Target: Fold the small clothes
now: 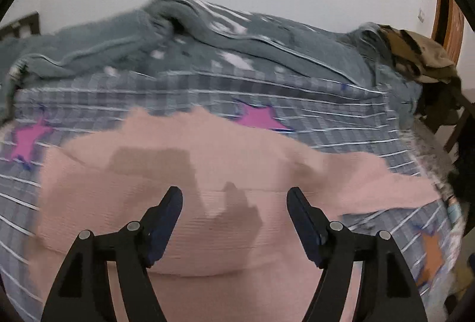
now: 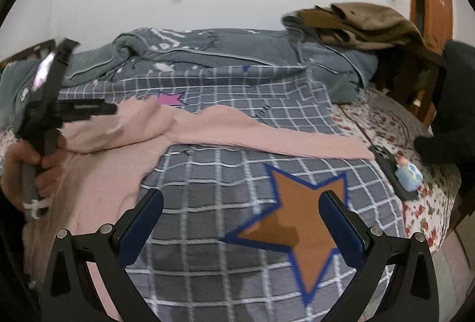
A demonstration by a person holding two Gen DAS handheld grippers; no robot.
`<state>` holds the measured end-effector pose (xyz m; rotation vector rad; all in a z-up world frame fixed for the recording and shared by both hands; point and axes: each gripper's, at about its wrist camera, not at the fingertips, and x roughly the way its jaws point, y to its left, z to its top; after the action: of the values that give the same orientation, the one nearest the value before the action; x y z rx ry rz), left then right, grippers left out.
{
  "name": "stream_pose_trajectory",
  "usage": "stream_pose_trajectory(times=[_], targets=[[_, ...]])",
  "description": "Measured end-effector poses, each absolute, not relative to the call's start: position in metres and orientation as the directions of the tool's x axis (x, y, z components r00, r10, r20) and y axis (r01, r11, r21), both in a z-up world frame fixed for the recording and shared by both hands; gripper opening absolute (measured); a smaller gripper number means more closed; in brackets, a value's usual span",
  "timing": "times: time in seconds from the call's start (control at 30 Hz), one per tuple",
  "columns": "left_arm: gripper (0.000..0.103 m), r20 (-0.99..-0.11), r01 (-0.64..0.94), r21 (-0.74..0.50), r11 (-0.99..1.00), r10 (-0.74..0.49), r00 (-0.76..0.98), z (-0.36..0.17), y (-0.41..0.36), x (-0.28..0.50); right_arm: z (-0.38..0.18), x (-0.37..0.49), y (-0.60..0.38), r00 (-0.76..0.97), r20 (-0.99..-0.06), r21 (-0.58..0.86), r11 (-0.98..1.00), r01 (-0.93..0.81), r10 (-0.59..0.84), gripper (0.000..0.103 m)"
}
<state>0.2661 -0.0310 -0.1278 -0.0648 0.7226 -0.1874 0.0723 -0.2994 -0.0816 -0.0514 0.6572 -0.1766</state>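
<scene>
The pink garment (image 1: 207, 161) lies spread on the bed (image 1: 341, 126), directly beneath and ahead of the left gripper (image 1: 234, 194), whose jaws stand open with nothing pinched, though blur makes contact hard to judge. The right gripper (image 2: 241, 197) is open too, over an orange star (image 2: 305, 221), with the garment up and left of its jaws.

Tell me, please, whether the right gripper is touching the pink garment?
Apart: the right wrist view shows the right gripper open over the checked blanket, the pink garment lying clear of both fingers.
</scene>
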Motion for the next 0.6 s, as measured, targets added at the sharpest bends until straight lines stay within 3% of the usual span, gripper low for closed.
stream_pose_trajectory(times=[0.13, 0.3, 0.6], targets=[[0.071, -0.668, 0.046, -0.078, 0.996, -0.087, 0.739, -0.129, 0.048, 0.263, -0.09, 0.079, -0.267, 0.772, -0.613, -0.125, 0.985, 0.116, -0.168, 0.103], [0.071, -0.702, -0.069, -0.126, 0.99, -0.04, 0.711, -0.146, 0.137, 0.263, -0.102, 0.078, -0.244, 0.757, -0.634, -0.12, 0.987, 0.106, -0.159, 0.103], [0.07, -0.723, -0.045, -0.261, 0.964, -0.164, 0.671, -0.168, 0.171, 0.291, -0.115, 0.074, -0.231, 0.721, -0.659, -0.148, 0.977, 0.154, -0.213, 0.103]])
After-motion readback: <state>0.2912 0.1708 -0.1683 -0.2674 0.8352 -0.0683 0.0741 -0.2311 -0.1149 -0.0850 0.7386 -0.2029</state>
